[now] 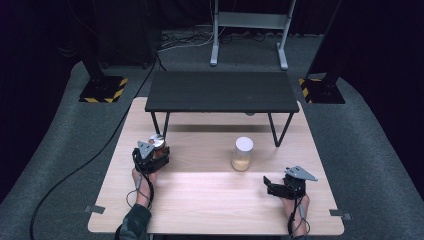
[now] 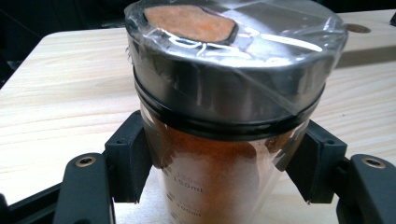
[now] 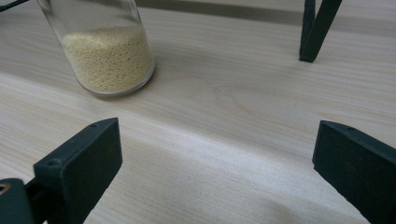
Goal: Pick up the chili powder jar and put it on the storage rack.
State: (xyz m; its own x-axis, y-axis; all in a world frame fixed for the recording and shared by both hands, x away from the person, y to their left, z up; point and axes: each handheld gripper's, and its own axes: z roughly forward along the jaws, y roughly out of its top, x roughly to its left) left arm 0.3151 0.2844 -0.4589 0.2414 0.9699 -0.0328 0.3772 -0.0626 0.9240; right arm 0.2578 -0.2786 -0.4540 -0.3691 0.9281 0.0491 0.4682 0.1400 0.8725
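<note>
The left gripper (image 1: 150, 156) is clamped on a glass jar of orange powder (image 2: 219, 163), its two black jaws pressing the clear wall from either side just below the plastic-wrapped metal lid (image 2: 233, 60). Gripping under the lid's wider rim probably keeps the jar from slipping down, and holding it upright keeps the powder settled. In the high view this jar (image 1: 157, 142) sits at the left of the light wooden table (image 1: 210, 200), close to the near left leg of the small black shelf (image 1: 220, 92) that stands across the far half; whether its base rests on the wood or hangs just above it cannot be told. The right gripper (image 1: 274, 186) waits at the near right with its jaws spread wide and nothing between them, aimed toward a second jar of pale yellow grains (image 3: 109, 58) standing upright mid-table, seemingly placed for a straight reach.
</note>
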